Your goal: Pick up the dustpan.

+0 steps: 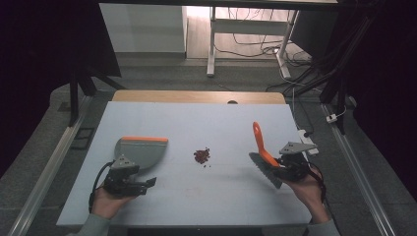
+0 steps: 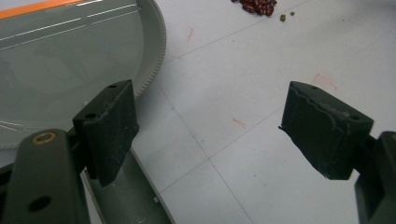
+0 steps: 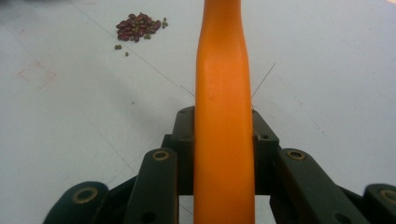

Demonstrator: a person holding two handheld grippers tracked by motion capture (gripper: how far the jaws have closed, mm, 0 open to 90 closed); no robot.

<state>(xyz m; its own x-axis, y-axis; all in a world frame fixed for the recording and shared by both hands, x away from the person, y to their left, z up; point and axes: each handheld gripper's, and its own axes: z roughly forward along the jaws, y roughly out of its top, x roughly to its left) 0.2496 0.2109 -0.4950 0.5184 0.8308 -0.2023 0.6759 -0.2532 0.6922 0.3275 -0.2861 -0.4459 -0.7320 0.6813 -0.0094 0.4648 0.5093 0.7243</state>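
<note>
My right gripper (image 1: 282, 167) has its fingers clamped on the orange-handled grey brush (image 1: 263, 147), right of the unswept small pile of dark red beans (image 1: 201, 156), while my left gripper (image 1: 140, 184), fingers apart, sits just beside the ungrasped grey orange-edged plastic dustpan (image 1: 140, 150) left of them.

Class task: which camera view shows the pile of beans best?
The right gripper view: the pile of beans lies whole there, with red and green beans distinguishable. The left gripper view crops it at the top edge; the high view shows a small dark patch.
</note>
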